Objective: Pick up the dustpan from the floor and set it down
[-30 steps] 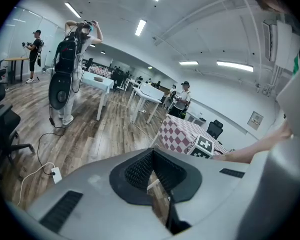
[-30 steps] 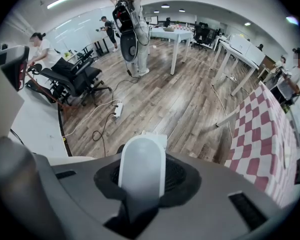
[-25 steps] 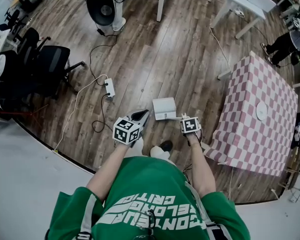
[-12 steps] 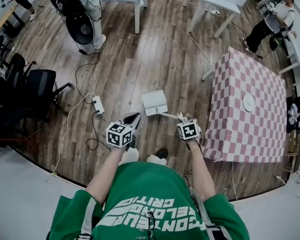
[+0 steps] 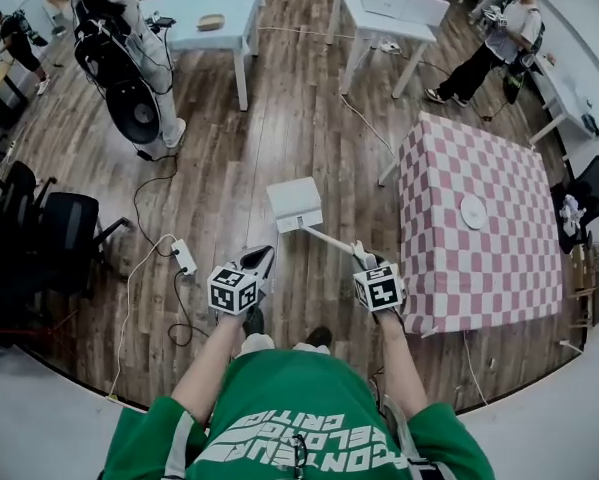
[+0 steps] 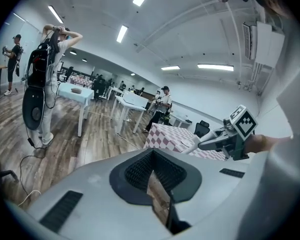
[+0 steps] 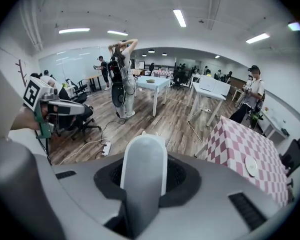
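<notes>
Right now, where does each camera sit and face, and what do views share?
Head view: on the person's head, steeply down at the wood floor; green shirt, forearms, left gripper and right gripper show.
Left gripper view: rides that gripper, along its closed, empty jaws; right gripper shows.
Right gripper view: along jaws clamping the dustpan handle; left gripper shows.
Shared: checkered table, all three.

the dustpan (image 5: 295, 205) juts ahead of my right gripper (image 5: 359, 256), hanging over open wood floor (image 5: 279, 118) that runs wide up to the blue counter (image 5: 204, 18). close on my right the checkered counter (image 5: 449, 258) blocks that side; its top is free but for a white plate (image 5: 472, 211). to my left a power strip (image 5: 184, 256) and cables (image 5: 129, 293) lie on the floor, office chairs (image 5: 64, 243) beyond.
</notes>
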`<state>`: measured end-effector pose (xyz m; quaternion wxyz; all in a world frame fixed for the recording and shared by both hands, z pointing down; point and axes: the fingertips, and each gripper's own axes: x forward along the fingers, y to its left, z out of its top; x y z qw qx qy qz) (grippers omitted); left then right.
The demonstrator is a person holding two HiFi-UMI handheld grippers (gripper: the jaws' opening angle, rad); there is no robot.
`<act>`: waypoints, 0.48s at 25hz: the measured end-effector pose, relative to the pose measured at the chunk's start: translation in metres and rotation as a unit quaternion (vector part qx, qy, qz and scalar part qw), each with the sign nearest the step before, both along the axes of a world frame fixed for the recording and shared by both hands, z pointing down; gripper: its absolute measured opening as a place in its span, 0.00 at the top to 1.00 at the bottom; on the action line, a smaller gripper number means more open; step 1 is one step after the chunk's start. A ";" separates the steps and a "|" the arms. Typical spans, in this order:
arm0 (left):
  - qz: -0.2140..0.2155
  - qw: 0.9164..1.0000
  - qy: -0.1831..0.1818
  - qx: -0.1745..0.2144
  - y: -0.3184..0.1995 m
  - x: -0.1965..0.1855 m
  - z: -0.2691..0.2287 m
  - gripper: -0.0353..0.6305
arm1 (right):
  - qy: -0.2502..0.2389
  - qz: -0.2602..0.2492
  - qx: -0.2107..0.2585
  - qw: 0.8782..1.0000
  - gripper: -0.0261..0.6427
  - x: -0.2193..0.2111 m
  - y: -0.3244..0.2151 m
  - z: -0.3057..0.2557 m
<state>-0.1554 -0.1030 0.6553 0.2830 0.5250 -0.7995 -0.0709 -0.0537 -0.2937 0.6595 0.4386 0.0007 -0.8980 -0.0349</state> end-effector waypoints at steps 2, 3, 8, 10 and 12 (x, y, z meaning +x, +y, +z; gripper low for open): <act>0.006 1.000 -0.007 0.001 -0.005 -0.003 -0.006 0.94 | -0.015 0.010 0.002 1.000 0.80 0.004 -0.003 -0.016; 0.009 1.000 -0.011 0.002 -0.008 -0.005 -0.009 0.94 | -0.022 0.014 0.004 1.000 0.80 0.005 -0.005 -0.024; 0.024 0.999 -0.029 0.008 -0.022 -0.015 -0.022 0.94 | -0.057 0.032 0.012 0.998 0.80 0.012 -0.014 -0.055; 0.030 0.999 -0.034 0.011 -0.027 -0.016 -0.027 0.94 | -0.065 0.039 0.015 0.997 0.80 0.015 -0.017 -0.065; 0.036 0.999 -0.039 0.013 -0.032 -0.016 -0.031 0.94 | -0.072 0.045 0.018 0.996 0.80 0.019 -0.020 -0.072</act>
